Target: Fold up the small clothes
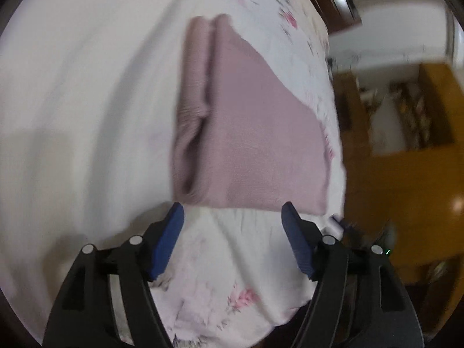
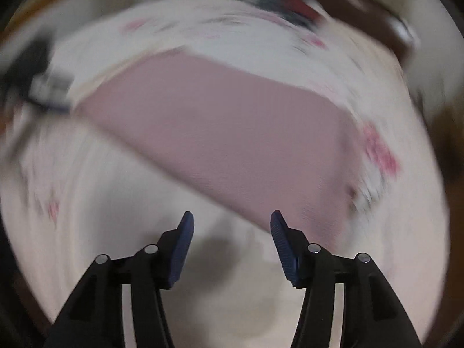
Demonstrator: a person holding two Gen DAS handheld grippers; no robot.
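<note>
Surface: a bed under a white floral sheet [image 1: 95, 92], with pink flower prints toward its edges; both views are motion-blurred, the right wrist one heavily.
Garment: a dusty-pink knit piece [image 1: 255, 145] lies flat on the sheet near the bed's side edge, beyond which a yellow-brown wooden cabinet [image 1: 406, 179] shows. It already looks folded into a rough rectangle; along its left side in the left wrist view a narrower strip is doubled over and bunches in a ridge.
Left gripper [image 1: 233, 217]: fingers spread wide, holding nothing, tips just short of the garment's near hem.
Right gripper [image 2: 231, 226]: fingers spread apart and empty, hovering over bare sheet at the garment's near edge; its right fingertip overlaps the pink cloth in the picture, though whether it touches I cannot tell.
Other items: a dark and red object [image 2: 278, 3] at the far edge of the bed, too blurred to name.
Step in hand: by my reading, approaching the near corners for another fold.
Doing it well: slow down first, since the blur suggests quick movement; take each corner through all layers so the doubled strip does not slip; lift both sides evenly, carry the hem straight over to meet the far edge, then flatten the bunched ridge.
</note>
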